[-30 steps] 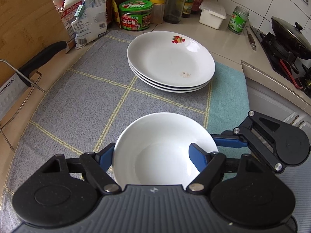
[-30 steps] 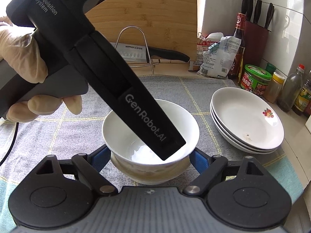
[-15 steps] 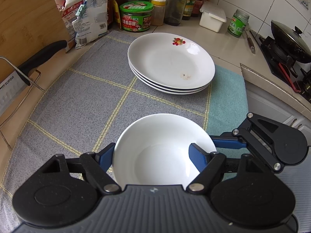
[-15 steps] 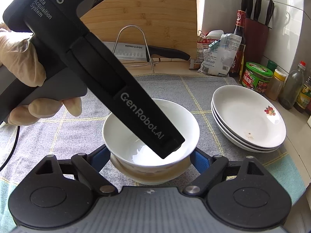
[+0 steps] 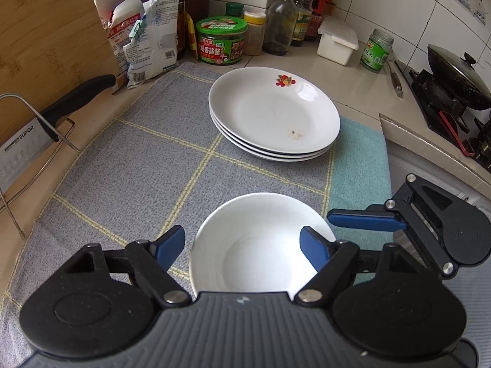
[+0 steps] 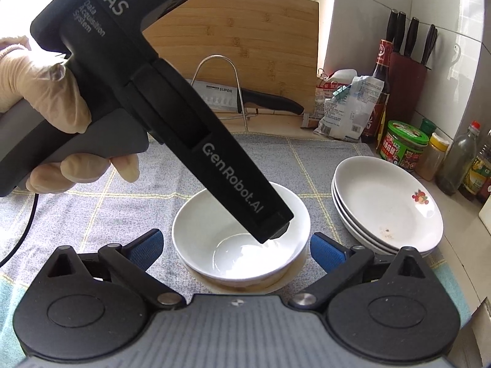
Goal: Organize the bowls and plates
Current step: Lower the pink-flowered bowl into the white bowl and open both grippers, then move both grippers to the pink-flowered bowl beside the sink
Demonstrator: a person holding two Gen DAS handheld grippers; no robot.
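Observation:
A white bowl (image 5: 260, 242) sits nested on another bowl (image 6: 245, 286) on the grey checked cloth. My left gripper (image 5: 242, 247) hangs over it, open, its blue fingers apart from the rim, one on either side. My right gripper (image 6: 234, 250) is open too, low at the near side of the same bowls (image 6: 214, 230), a finger on each side, not touching. In the left wrist view the right gripper's finger (image 5: 362, 219) lies just right of the bowl. A stack of three white plates (image 5: 273, 113) with a fruit print stands beyond; it also shows in the right wrist view (image 6: 386, 205).
A cleaver (image 5: 36, 125) rests in a wire rack (image 6: 221, 61) before a wooden board (image 6: 245, 30). Bags (image 5: 147, 40), jars (image 5: 221, 41) and bottles (image 5: 280, 24) line the back wall. A wok (image 5: 454, 73) sits on the stove at right. A teal cloth (image 5: 359, 159) lies under the grey one.
My left gripper has risen and drawn back a little, so the bowl looks smaller and the fingers stand off its rim. The right gripper has barely moved.

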